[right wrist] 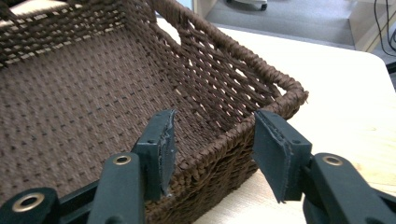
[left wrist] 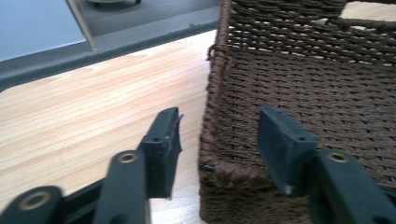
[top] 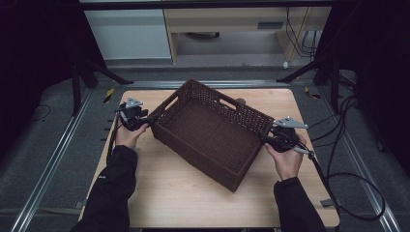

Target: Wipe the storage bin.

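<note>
Left hand-held gripper (top: 145,123) and right hand-held gripper (top: 267,138) flank the wicker basket (top: 212,133), set askew mid-worktop (top: 169,193). Left gripper view: jaws astride the rim, not pressing. Right gripper view: same. Step judged: gripping; next, close both, then lift.

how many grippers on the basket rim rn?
2. Left gripper straddles the basket rim at its left end; right gripper straddles the rim at its right end. Neither visibly pinches it.

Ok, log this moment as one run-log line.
left hand-held gripper: jaws astride basket wall, gaps visible | right hand-held gripper: jaws astride opposite wall, not pressing | basket: empty, askew on table
</note>
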The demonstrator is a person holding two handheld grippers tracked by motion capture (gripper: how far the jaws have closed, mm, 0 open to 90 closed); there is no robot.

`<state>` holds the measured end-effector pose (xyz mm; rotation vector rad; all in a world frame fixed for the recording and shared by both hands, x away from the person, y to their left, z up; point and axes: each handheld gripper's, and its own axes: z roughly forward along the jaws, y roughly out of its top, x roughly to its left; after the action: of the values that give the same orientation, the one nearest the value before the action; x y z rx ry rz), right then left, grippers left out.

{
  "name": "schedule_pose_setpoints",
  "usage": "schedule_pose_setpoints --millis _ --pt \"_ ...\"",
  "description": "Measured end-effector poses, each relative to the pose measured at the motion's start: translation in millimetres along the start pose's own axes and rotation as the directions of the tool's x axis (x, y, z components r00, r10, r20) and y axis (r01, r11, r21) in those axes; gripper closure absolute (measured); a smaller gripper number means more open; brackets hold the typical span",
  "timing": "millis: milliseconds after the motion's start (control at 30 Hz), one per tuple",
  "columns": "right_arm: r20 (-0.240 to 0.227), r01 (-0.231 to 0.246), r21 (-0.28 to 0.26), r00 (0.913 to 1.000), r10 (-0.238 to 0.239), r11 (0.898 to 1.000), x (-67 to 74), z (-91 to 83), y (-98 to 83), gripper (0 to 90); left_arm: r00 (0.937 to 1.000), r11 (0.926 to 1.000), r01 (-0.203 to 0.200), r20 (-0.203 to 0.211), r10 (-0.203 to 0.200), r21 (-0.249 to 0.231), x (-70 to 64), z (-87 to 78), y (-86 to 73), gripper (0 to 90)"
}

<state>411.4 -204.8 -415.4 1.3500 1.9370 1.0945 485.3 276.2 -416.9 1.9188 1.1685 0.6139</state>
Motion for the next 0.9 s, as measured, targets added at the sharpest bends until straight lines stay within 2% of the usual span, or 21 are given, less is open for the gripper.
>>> schedule_pose_setpoints --millis 67,333,433,500,600,633,667,700,767,900 --pt "-0.012 0.01 -0.001 0.9999 -0.01 1.0 2.8 -6.0 2.2 48.7 1.0 1.0 -0.005 0.008 0.005 -0.006 -2.7 -1.3 -1.1 57.7" --pt "-0.049 0.018 0.027 0.9987 -0.017 0.999 13.0 -10.5 0.2 48.7 0.9997 0.9998 0.019 0.015 -0.019 -0.007 -11.0 -17.2 -12.2 57.3" --pt "-0.057 0.026 0.041 0.9981 -0.023 0.999 14.5 -7.3 -3.1 51.3 0.9995 0.9998 0.022 0.024 -0.022 -0.003 -13.4 -22.8 -15.3 56.6" --pt "-0.069 0.016 0.024 0.9975 -0.014 1.0 14.0 -4.6 -5.2 54.7 0.9994 0.9999 0.016 0.031 -0.016 -0.006 -12.3 -24.5 -15.5 56.4" --pt "-0.067 0.008 0.024 0.9977 -0.006 1.0 12.8 -2.3 -4.7 57.3 0.9989 0.9996 0.028 0.037 -0.028 0.0 -8.6 -22.9 -14.9 53.9" --pt "-0.066 0.008 0.023 0.9978 -0.007 1.0 12.1 -1.5 -4.2 57.7 0.9995 0.9997 0.023 0.024 -0.023 0.001 -8.3 -21.8 -14.3 52.7" --pt "-0.064 0.01 0.023 0.9979 -0.008 1.0 11.3 -0.6 -3.9 58.2 1.0 0.9999 -0.003 0.003 0.003 0.01 -8.5 -20.5 -13.3 53.0" --pt "-0.061 0.012 0.021 0.9981 -0.011 1.0 10.4 0.6 -3.8 58.5 0.9999 0.9998 -0.012 0.001 0.012 0.018 -8.5 -18.9 -12.6 52.8" --pt "-0.058 0.011 0.012 0.9983 -0.01 1.0 8.6 3.3 -3.5 59.1 0.9998 0.9999 -0.012 0.015 0.012 0.011 -8.7 -15.2 -12.3 53.0" --pt "-0.055 0.008 0.007 0.9985 -0.007 1.0 5.5 7.4 -2.0 59.8 0.9996 0.9989 -0.013 0.025 0.012 0.045 -9.4 -6.7 -14.4 56.0"
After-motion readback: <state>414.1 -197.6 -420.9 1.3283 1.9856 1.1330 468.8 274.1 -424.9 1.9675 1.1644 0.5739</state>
